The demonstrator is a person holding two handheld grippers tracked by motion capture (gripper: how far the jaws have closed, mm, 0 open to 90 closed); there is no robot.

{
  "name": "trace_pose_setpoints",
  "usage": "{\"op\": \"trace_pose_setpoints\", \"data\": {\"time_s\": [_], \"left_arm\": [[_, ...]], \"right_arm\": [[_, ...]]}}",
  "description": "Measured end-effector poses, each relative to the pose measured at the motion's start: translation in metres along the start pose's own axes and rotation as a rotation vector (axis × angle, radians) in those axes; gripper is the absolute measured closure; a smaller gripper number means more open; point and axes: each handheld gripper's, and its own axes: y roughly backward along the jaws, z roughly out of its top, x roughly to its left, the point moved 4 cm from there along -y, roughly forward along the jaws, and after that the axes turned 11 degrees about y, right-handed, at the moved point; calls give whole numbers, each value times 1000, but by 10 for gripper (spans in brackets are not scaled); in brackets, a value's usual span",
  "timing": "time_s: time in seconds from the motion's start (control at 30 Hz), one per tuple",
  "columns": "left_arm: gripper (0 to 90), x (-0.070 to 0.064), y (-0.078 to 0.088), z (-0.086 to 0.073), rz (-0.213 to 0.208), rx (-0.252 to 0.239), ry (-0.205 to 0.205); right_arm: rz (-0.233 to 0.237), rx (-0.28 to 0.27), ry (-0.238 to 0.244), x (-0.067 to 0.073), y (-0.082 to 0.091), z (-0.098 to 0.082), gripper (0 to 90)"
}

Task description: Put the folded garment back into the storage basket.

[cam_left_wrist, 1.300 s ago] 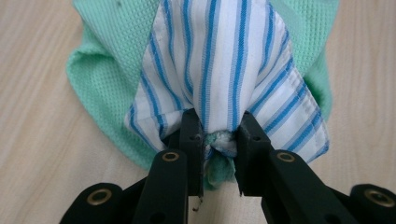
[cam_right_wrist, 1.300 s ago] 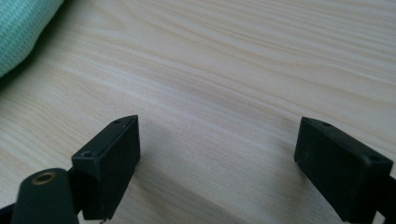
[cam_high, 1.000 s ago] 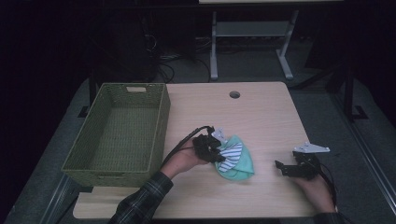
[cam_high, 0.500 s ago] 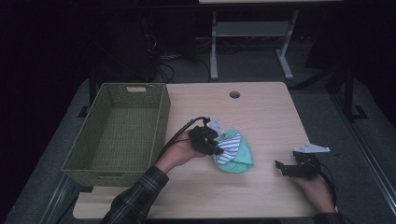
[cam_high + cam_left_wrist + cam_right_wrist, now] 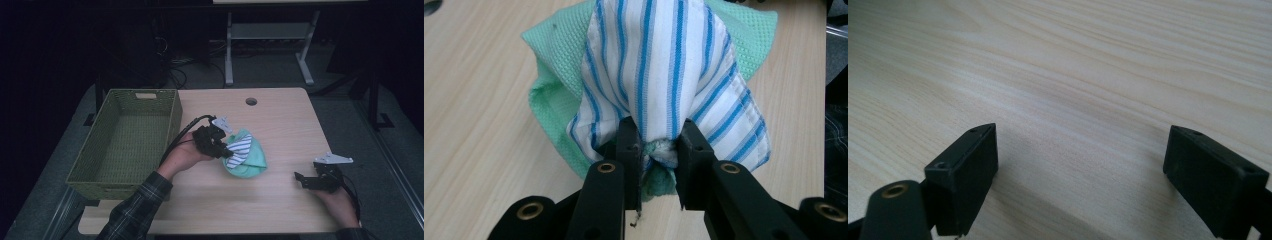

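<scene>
A pale wooden table [image 5: 280, 120] takes up the middle of the high view, with a round cable hole [image 5: 251, 101] near its far edge. On its left end stands a green woven basket [image 5: 125, 140], well apart from the right gripper and just beside the person's left forearm.

Near the table's centre lies a bunched mint-green cloth [image 5: 250, 162] with a blue-and-white striped cloth [image 5: 239, 150] gathered over it. In the left gripper view the striped cloth [image 5: 664, 75] drapes down over the green one [image 5: 559, 65], which spreads out behind and below it.

The left gripper [image 5: 220, 145], held in the person's left hand [image 5: 182, 155], sits at the left side of the bundle. Its jaws are closed on a pinch of fabric: the left gripper [image 5: 659, 150] has a fold of striped cloth and a tuft of green squeezed between the two black pads. The rest of the bundle fans out ahead of the jaw tips, away from the hand.

The right gripper [image 5: 305, 179] rests at the table's near right, well apart from the cloths. Its jaws stand wide apart over bare wood, right gripper [image 5: 1080, 160] holding nothing.
</scene>
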Motion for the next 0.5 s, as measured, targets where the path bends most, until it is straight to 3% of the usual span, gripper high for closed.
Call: {"op": "trace_pose_setpoints", "data": {"time_s": [0.5], "left_arm": [[750, 22, 48, -6, 78, -21, 34]], "right_arm": [[0, 0, 0, 0, 0, 0, 140]]}}
